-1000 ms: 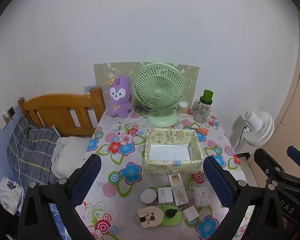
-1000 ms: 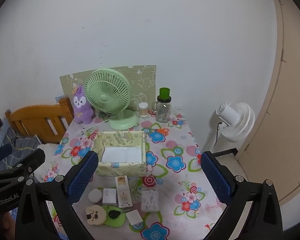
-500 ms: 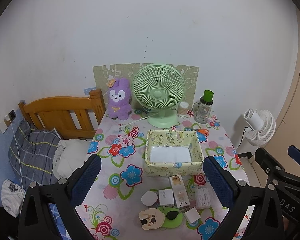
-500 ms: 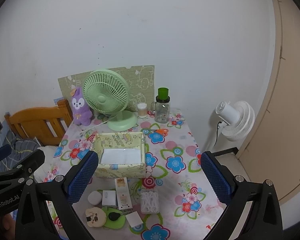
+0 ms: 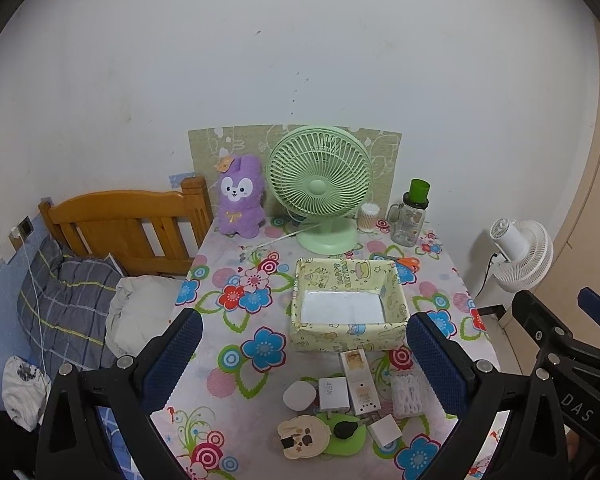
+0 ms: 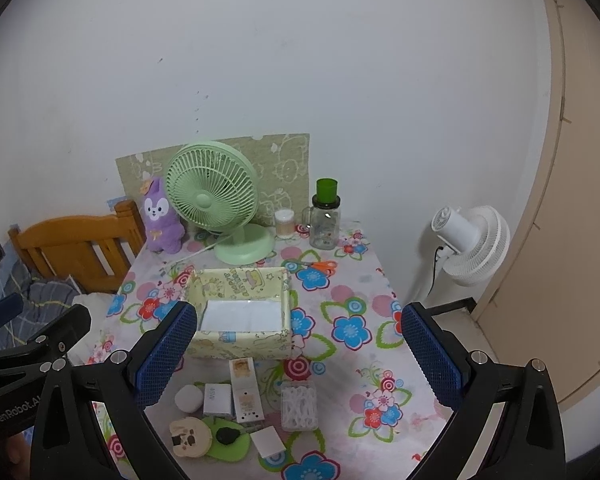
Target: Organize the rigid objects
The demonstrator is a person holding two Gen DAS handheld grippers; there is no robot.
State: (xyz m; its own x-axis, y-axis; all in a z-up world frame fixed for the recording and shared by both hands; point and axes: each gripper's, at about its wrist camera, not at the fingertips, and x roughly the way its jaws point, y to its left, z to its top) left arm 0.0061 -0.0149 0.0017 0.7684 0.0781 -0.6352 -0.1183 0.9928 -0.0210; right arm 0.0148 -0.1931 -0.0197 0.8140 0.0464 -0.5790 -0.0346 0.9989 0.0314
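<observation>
The left claw [image 5: 300,354] is spread wide and holds nothing, its blue-padded fingers [image 5: 172,356] raised above the near part of the flowered surface [image 5: 236,320] and touching no object. The right claw [image 6: 296,354] is likewise wide apart and empty, poised high over the same near edge. Between them, at the near side, lies a cluster: from the left a round white puck [image 6: 189,398], a white charger block [image 6: 217,398], a tall narrow carton [image 6: 246,390] and a clear box of white pieces [image 6: 299,404]; nearer still a bear-shaped plaque [image 6: 190,436], a green mat [image 6: 228,438] and a small white square [image 6: 267,442]. Just beyond stands the open yellow-green box [image 6: 240,312], then a green desk fan [image 6: 214,200].
</observation>
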